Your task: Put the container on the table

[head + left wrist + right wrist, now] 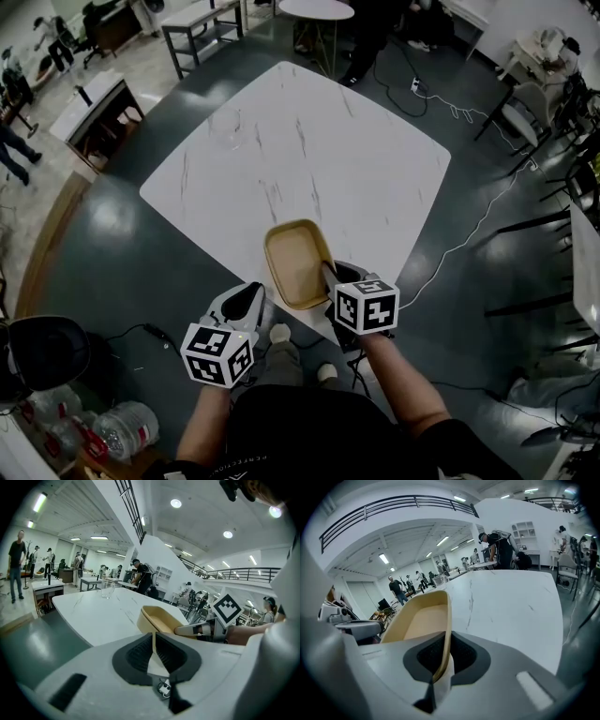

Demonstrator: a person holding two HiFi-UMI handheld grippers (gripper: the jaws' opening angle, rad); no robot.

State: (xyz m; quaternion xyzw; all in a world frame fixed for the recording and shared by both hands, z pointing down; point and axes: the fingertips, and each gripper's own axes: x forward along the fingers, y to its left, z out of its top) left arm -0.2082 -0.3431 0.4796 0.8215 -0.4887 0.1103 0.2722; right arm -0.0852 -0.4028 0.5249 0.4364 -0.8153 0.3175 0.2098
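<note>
The tan container (pixel 298 262) sits at the near corner of the white, grey-veined tabletop (pixel 309 150), its long side pointing away from us and its near end close to the tabletop's edge. We cannot tell whether its base rests fully on the surface. Inside we see only its own smooth tan floor and rounded walls.

Our right tongs (pixel 330 274) are clamped on the container's right wall. In the right gripper view the thin rim runs straight down between the dark pads (pixel 459 656), pinched there. Our left tongs (pixel 251 295) hang just beside the container's left side, off the tabletop's edge. In the left gripper view their jaws stand together with nothing held, the container ahead of them and apart.

The only markings we can make out are the black-and-white square patterns on the left cube (pixel 217 354) and the right cube (pixel 366 305); they carry no letters.

Beyond the container the tabletop spreads wide toward its far corner, where a clear glass (pixel 107 590) stands. Dark grey floor (pixel 122 253) surrounds the tabletop, with a white cable (pixel 469 234) trailing across it to our right.
</note>
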